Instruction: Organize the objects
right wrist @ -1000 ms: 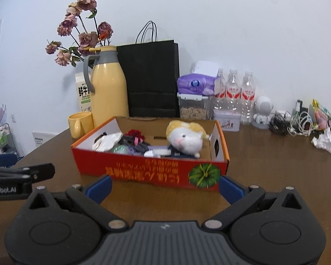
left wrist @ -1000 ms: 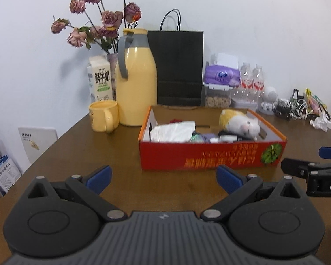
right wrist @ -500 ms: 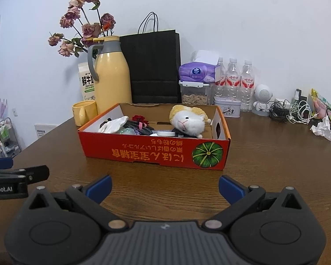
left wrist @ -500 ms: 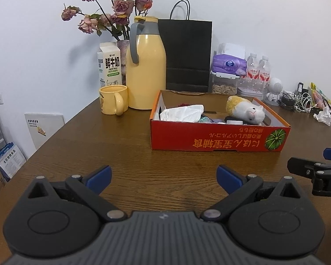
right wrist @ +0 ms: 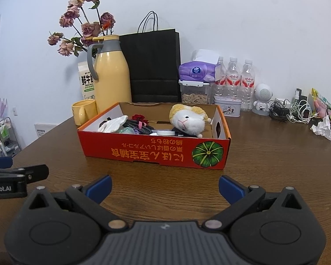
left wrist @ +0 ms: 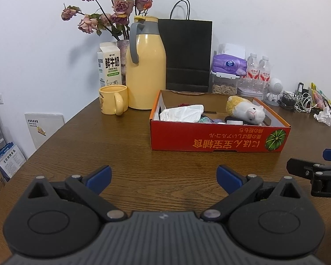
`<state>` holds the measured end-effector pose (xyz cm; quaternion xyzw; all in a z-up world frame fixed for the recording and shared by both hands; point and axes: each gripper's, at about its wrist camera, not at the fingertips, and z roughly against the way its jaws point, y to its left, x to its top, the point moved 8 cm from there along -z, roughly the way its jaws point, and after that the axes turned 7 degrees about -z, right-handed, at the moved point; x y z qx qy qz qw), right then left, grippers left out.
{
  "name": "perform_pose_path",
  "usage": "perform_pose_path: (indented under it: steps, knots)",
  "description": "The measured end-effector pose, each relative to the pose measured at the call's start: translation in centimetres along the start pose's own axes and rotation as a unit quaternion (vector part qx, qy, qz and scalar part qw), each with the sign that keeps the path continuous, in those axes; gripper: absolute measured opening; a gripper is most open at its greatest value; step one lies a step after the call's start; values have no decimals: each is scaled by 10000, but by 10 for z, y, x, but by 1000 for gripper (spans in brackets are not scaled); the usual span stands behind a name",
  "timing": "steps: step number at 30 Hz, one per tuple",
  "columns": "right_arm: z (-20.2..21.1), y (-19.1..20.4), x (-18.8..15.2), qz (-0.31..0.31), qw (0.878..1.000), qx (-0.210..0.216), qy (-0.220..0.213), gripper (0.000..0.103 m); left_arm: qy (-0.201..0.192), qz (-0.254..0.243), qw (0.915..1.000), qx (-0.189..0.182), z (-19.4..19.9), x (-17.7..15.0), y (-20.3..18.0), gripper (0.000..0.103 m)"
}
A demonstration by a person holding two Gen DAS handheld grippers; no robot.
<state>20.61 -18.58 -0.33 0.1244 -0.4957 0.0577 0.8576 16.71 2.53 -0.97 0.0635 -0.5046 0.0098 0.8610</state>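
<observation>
1. Wood-grain tabletop (left wrist: 125, 145), dark brown, runs back to a plain white wall; against that wall stand a yellow thermos jug (left wrist: 145, 75), a black paper bag (left wrist: 187, 55), a milk carton (left wrist: 109, 64) and a vase of dried roses (left wrist: 112, 15).
2. Red cardboard box (left wrist: 209, 139) sits mid-table, holding a plush toy (left wrist: 247, 110), crumpled white tissue (left wrist: 181, 112) and small dark items.
3. Left gripper (left wrist: 163, 176) and right gripper (right wrist: 164, 186) hover over bare wood short of the box, jaws spread wide, nothing between them.
4. Right wrist view alone shows three water bottles (right wrist: 232, 77) and a small tin (right wrist: 228, 108); left wrist view shows only two bottles, plus a white panel (left wrist: 45, 128) leaning low against the wall.
5. Yellow mug (left wrist: 112, 99) is fully seen from the left, partly hidden by the box from the right.
6. Small objects under the tissue and toy are too tangled to identify; cables (right wrist: 295, 110) at far right blur together.
</observation>
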Motion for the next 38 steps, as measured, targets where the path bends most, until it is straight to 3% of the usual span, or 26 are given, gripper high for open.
perform_pose_path:
  steps: [38]
  knots:
    - [-3, -1, 0, -5, 10000, 18, 8, 103, 24, 30, 10000, -5, -3, -1, -3, 103]
